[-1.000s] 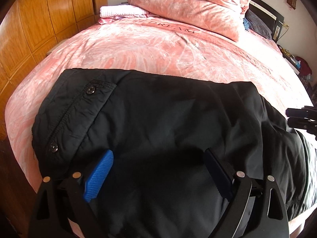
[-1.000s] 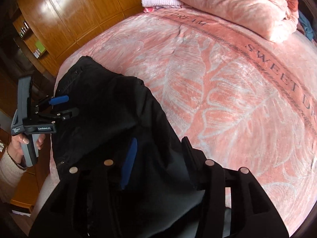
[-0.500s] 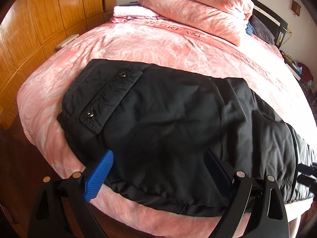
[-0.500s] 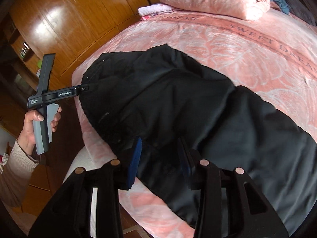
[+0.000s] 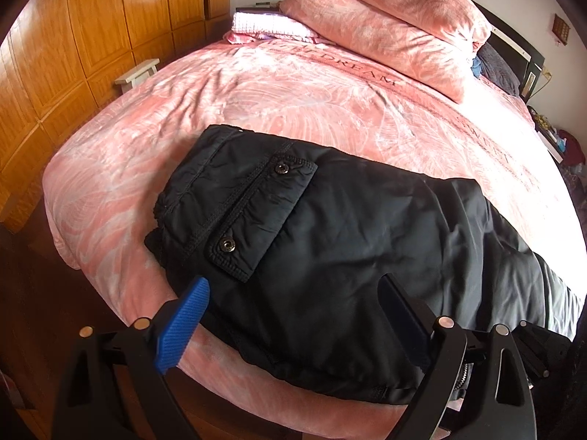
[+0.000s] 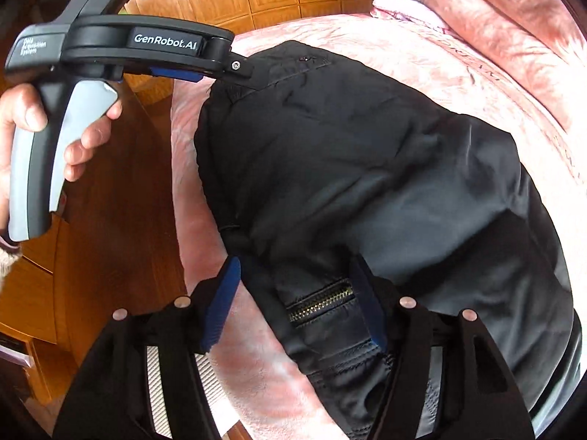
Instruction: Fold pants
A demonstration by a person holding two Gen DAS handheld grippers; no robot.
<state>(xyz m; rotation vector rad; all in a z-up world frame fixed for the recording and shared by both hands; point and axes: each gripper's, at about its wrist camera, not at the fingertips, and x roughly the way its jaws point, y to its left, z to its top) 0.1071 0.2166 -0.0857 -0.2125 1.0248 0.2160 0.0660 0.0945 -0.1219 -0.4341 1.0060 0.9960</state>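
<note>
Black pants (image 5: 348,238) lie folded on the pink bedspread (image 5: 293,102), near the bed's front corner, with a two-snap pocket flap (image 5: 256,216) on top. My left gripper (image 5: 293,315) hangs open just short of the pants' near edge, holding nothing. In the right wrist view it shows edge-on as the left gripper (image 6: 238,69), in a person's hand (image 6: 73,139), beside the pants' far corner. My right gripper (image 6: 293,300) is opening. A brass zipper (image 6: 319,302) and the edge of the pants (image 6: 367,165) lie between its blue pads (image 6: 220,304), which do not press on the cloth.
Two pink pillows (image 5: 385,25) and a folded white towel (image 5: 264,25) sit at the head of the bed. A wooden wardrobe (image 5: 91,36) runs along the left side. Dark wooden floor (image 6: 110,256) lies below the bed's corner.
The left gripper has drawn back and up, off the pants. The right gripper swept left along the near edge to the zipper, narrowed, then widened. The left gripper now looms much closer in its view.
</note>
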